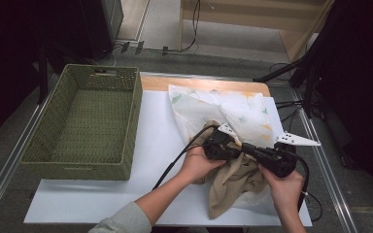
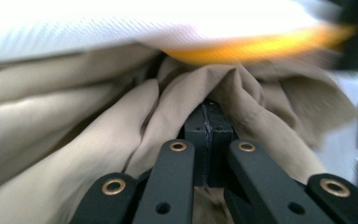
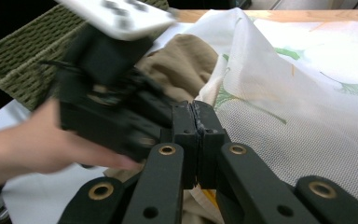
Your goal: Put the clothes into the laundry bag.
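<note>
- While both my hands meet over the right half of the table [image 1: 102, 199], my left tongs [image 2: 208, 122] have their jaws pressed together, tips buried in the tan cloth [image 2: 98, 135].
- That tan cloth [image 1: 235, 182] lies bunched at the near edge of the white patterned cloth [image 1: 209, 104], partly under it.
- My right tongs [image 3: 196, 122] are closed too, jaws together against the white patterned cloth [image 3: 307, 116]; I can't tell whether any fabric is pinched between them.
- My left hand [image 3: 32, 149] sits just beside the right tongs.
- Off to the left stands the green woven basket [image 1: 132, 116], well apart from the cloths.
</note>
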{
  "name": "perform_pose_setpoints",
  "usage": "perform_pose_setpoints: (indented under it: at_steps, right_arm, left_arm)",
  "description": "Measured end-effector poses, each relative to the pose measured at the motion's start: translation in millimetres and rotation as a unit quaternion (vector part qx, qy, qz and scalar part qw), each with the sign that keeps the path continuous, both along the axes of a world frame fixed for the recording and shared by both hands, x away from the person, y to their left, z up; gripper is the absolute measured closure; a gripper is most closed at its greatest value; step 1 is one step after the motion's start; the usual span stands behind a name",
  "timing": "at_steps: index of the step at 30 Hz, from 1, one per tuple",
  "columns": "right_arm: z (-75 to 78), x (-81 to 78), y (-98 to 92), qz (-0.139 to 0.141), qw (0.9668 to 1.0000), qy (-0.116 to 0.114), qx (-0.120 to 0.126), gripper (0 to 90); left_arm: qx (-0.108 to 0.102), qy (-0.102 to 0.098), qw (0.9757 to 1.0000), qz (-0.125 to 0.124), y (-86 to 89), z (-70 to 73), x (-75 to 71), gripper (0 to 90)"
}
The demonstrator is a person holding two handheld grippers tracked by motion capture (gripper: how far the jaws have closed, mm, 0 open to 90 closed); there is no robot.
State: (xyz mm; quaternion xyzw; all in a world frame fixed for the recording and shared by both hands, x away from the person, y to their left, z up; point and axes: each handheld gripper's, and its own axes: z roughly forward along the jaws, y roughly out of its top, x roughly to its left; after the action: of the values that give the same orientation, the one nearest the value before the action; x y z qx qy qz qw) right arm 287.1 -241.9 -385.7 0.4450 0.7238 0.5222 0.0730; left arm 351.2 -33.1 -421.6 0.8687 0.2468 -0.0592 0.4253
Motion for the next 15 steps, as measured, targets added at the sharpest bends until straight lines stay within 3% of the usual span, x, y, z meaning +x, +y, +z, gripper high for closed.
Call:
perform_pose_setpoints:
  at_steps: [2, 9, 15]
  right_arm:
    - [-0.6, 0.5, -1.3, -0.001, 1.0000, 0.001, 0.000, 89.5]
    - [-1.0, 1.6, -2.5, 0.000, 1.0000, 0.004, -0.001, 89.1]
    - [-2.5, 3.2, -2.4, 0.002, 1.0000, 0.006, -0.002, 89.0]
  left_arm:
    - [-0.003, 0.007, 0.9999, -0.009, 10.4, 4.8, -2.7, 82.8]
    - [0.000, -0.012, 0.9996, -0.024, 42.5, 21.7, -10.9, 54.8]
    - [-0.003, -0.016, 0.9996, -0.022, 67.8, 31.8, -12.8, 46.9]
